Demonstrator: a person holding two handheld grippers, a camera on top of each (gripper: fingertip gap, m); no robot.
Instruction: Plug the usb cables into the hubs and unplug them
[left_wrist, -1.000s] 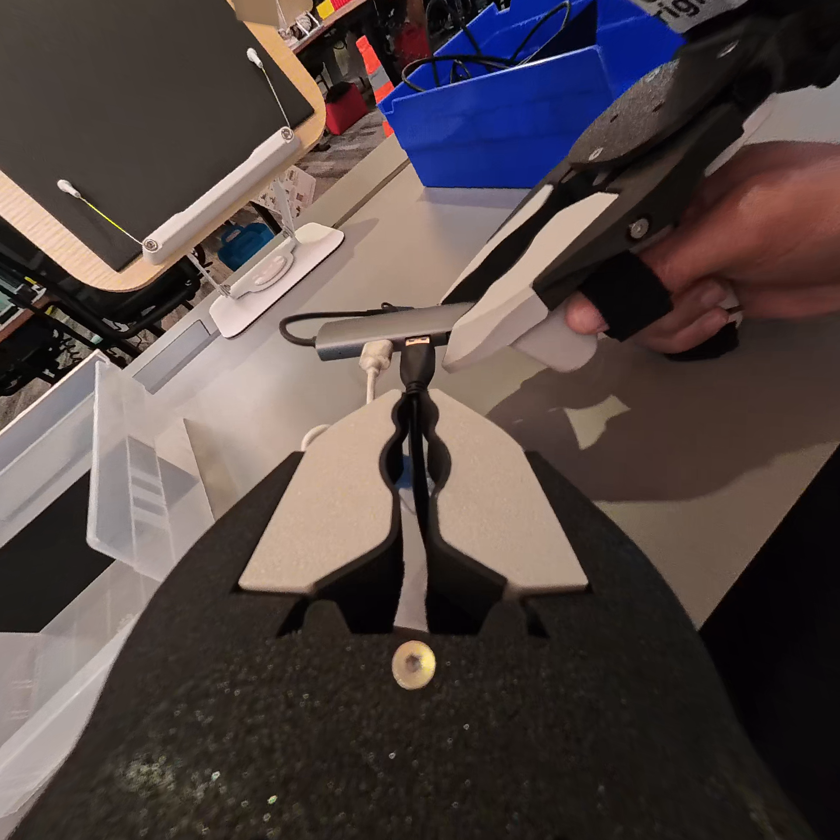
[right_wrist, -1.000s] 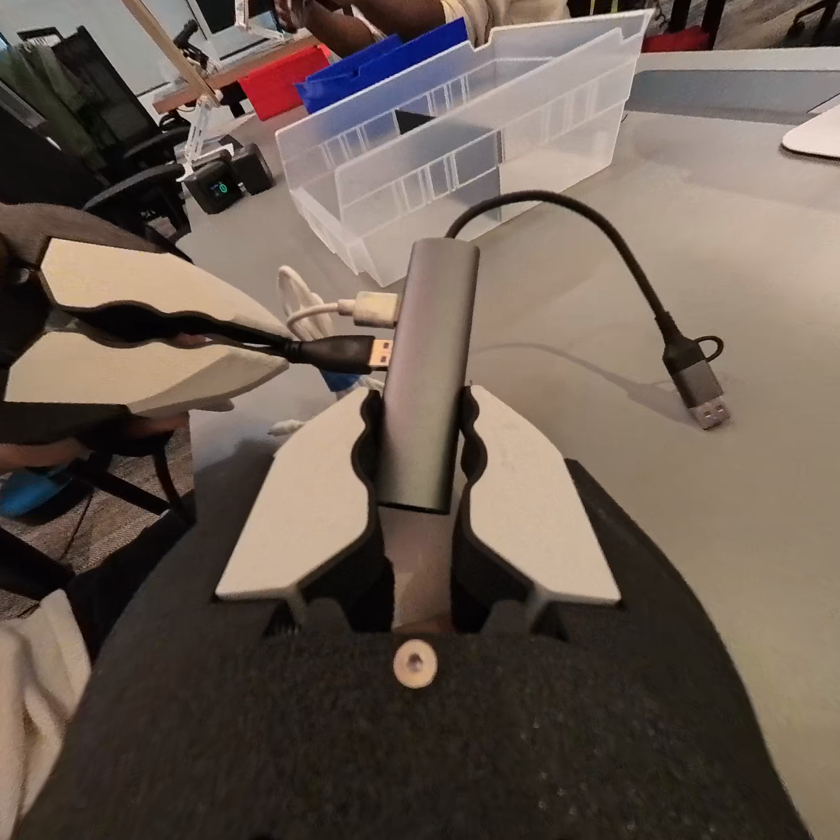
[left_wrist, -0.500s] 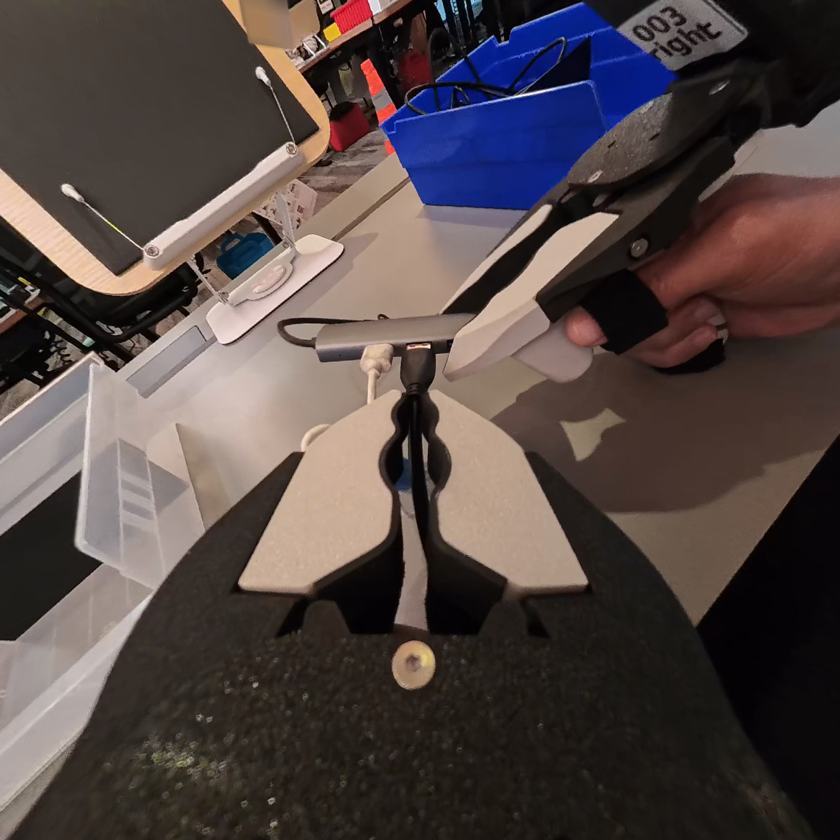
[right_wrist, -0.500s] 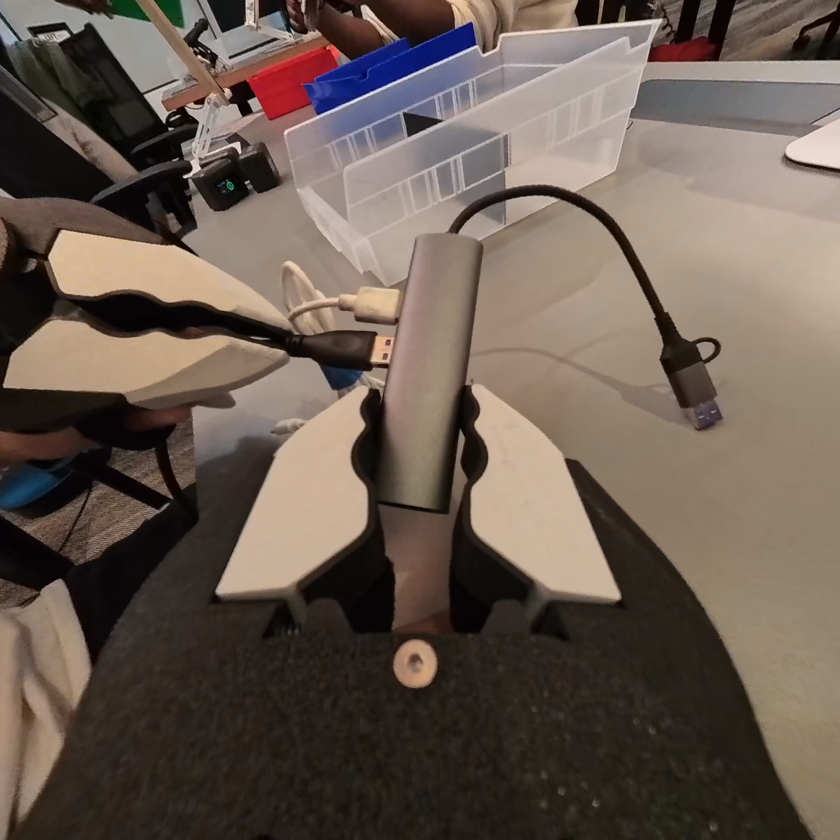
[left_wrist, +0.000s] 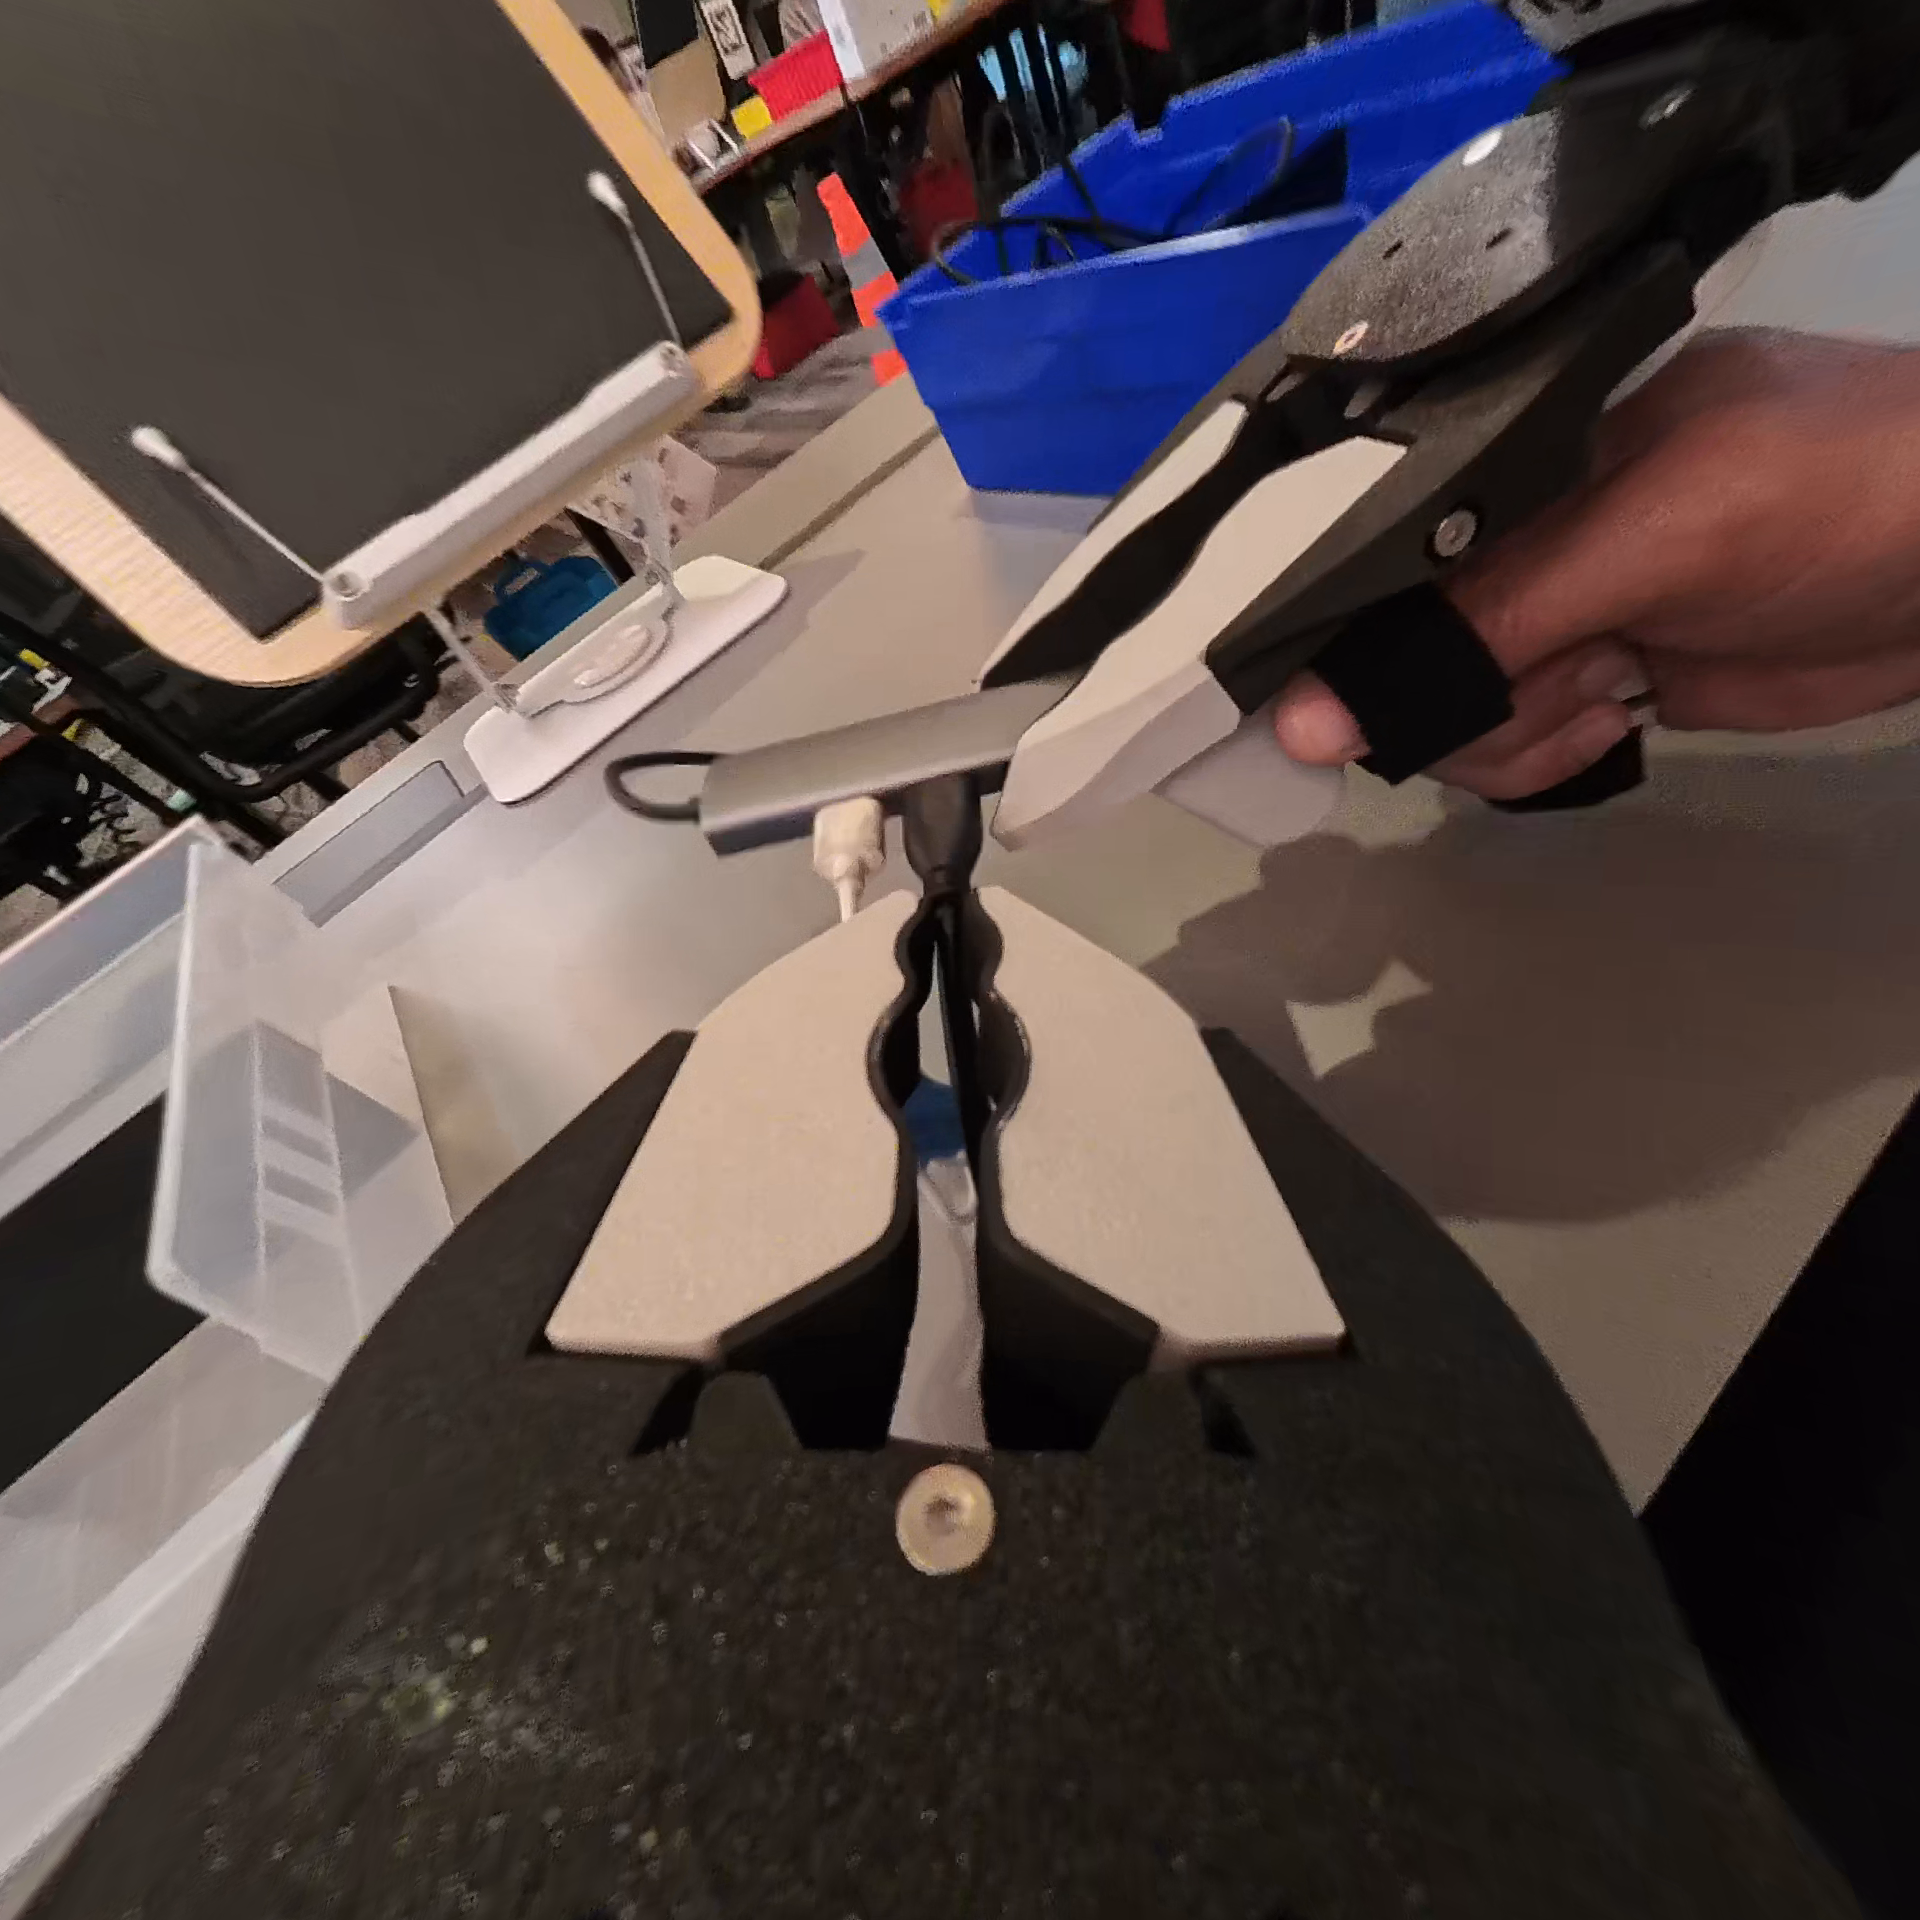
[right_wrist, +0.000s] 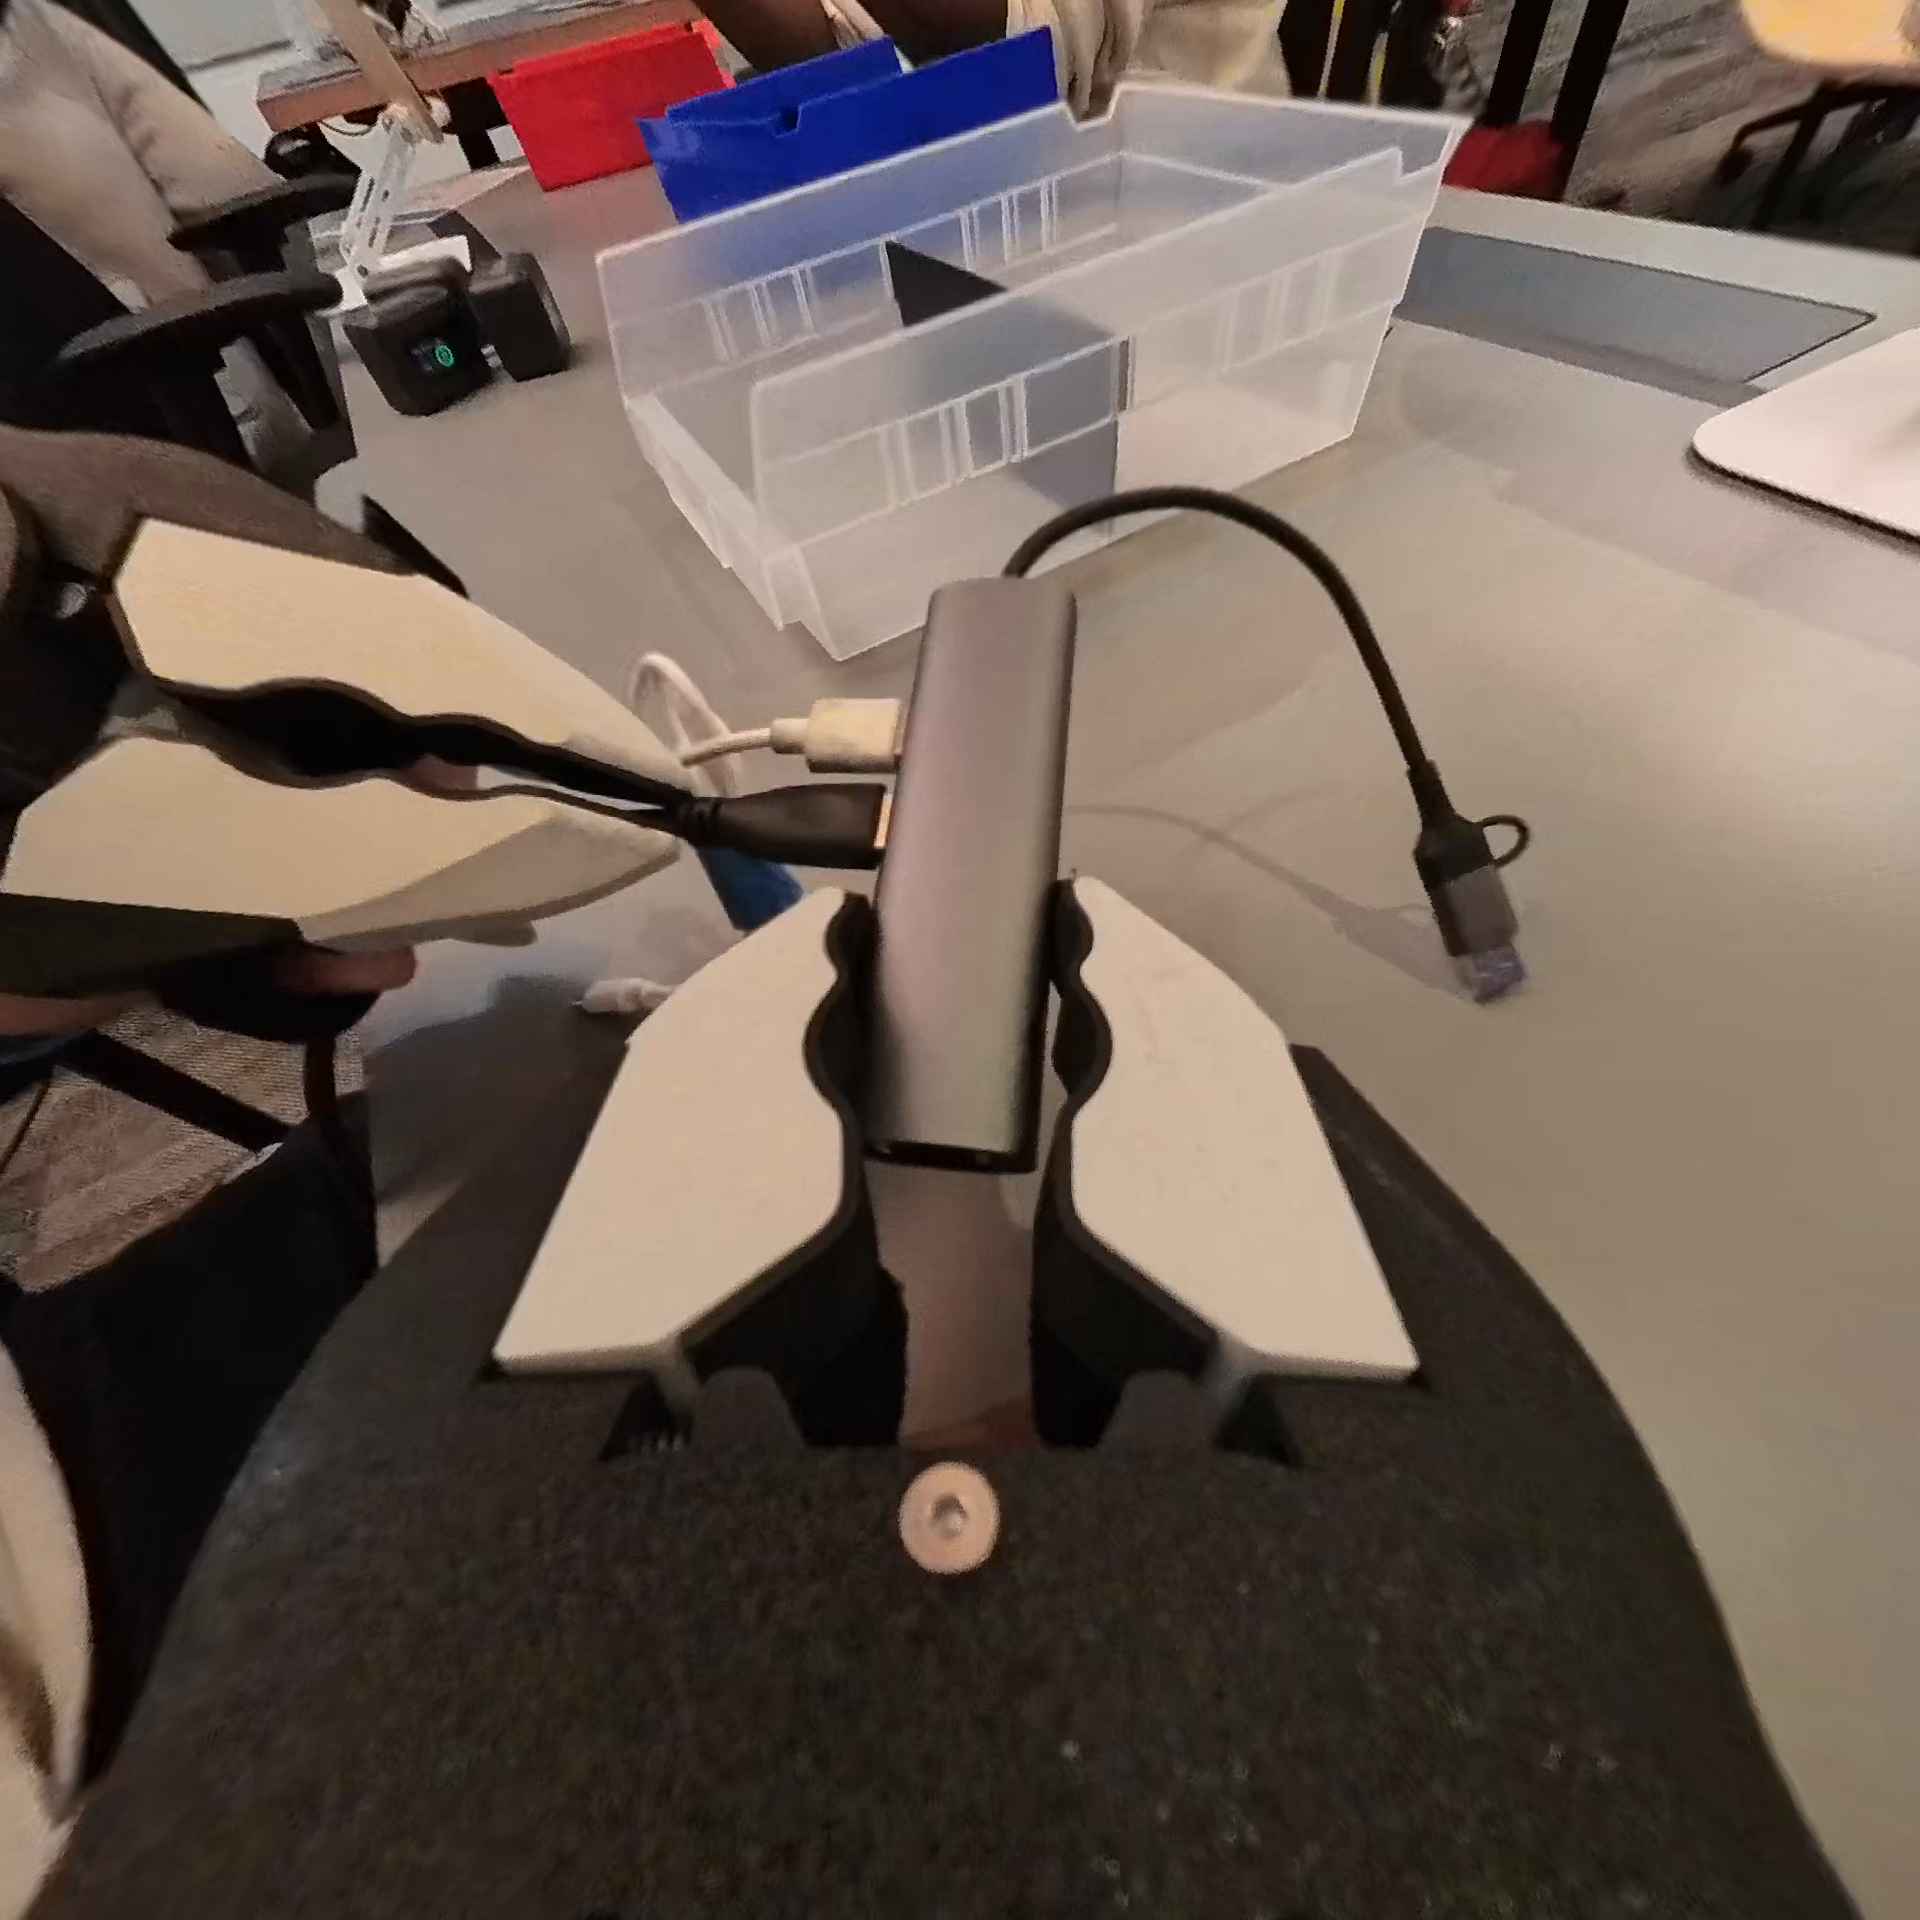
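Note:
My right gripper (right_wrist: 954, 914) is shut on the near end of a grey USB hub (right_wrist: 977, 821) and holds it above the table; it shows from the side in the left wrist view (left_wrist: 1023, 748). My left gripper (left_wrist: 945, 904) is shut on a black USB cable (left_wrist: 940, 821) just behind its plug. The black plug (right_wrist: 805, 823) is pushed into the hub's (left_wrist: 862, 753) left side with little metal showing. A white USB plug (right_wrist: 847, 732) sits in the port beyond it. The hub's own black lead (right_wrist: 1382, 686) ends in a loose connector (right_wrist: 1475, 914) on the table.
A clear plastic bin (right_wrist: 1029, 343) stands on the grey table (right_wrist: 1558, 1143) beyond the hub, also at the left in the left wrist view (left_wrist: 156, 1195). A blue bin (left_wrist: 1122, 312) with cables is at the far right. A tilted board on a white stand (left_wrist: 623, 665) is at the back left.
The black plug has gone into the hub: its gold metal tip showed at the port before and is now almost fully inside. Both grippers stayed shut and drew closer together.

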